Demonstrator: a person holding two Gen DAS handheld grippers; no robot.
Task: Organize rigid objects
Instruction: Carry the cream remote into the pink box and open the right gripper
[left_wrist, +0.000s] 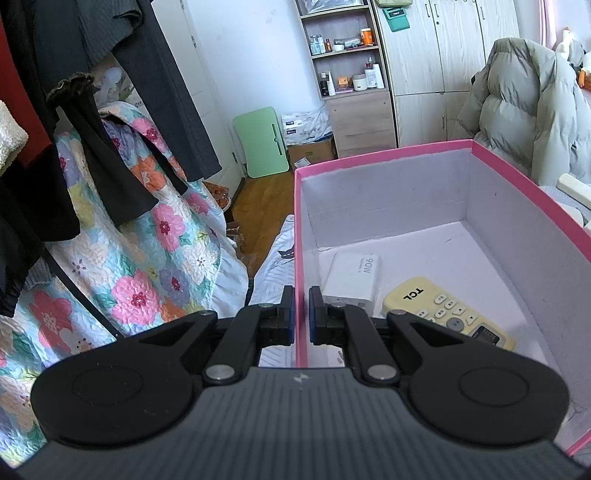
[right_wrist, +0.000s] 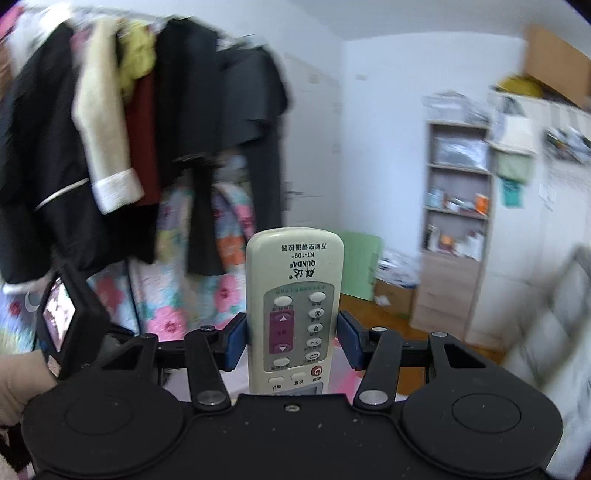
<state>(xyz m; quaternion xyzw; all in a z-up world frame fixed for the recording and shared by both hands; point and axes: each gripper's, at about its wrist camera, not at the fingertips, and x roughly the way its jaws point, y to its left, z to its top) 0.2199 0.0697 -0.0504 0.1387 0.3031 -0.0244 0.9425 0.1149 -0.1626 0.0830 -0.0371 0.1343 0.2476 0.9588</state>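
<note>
Now we've got two grips doing two jobs. Our left gripper is pinched narrow on the near left wall of the pink box, one pad inside and one outside the rim, and we'd say that is to steady the box while things go in. Already lying on its pale floor at the near left are a white 90W charger brick and, just right of it, a yellowish TCL remote, faces up and close together. Over on the right, our right gripper carries a cream QUNDA air-conditioner remote, clamped across its long sides. The left pad presses its edge; the right pad looks close against the other edge, though a sliver of gap may show there. The remote points away from us, up in the air in front of the clothes rack, buttons facing up with a magenta rocker key and a red power button. Gripped midway, it sits balanced, ready to be lowered flat.
</note>
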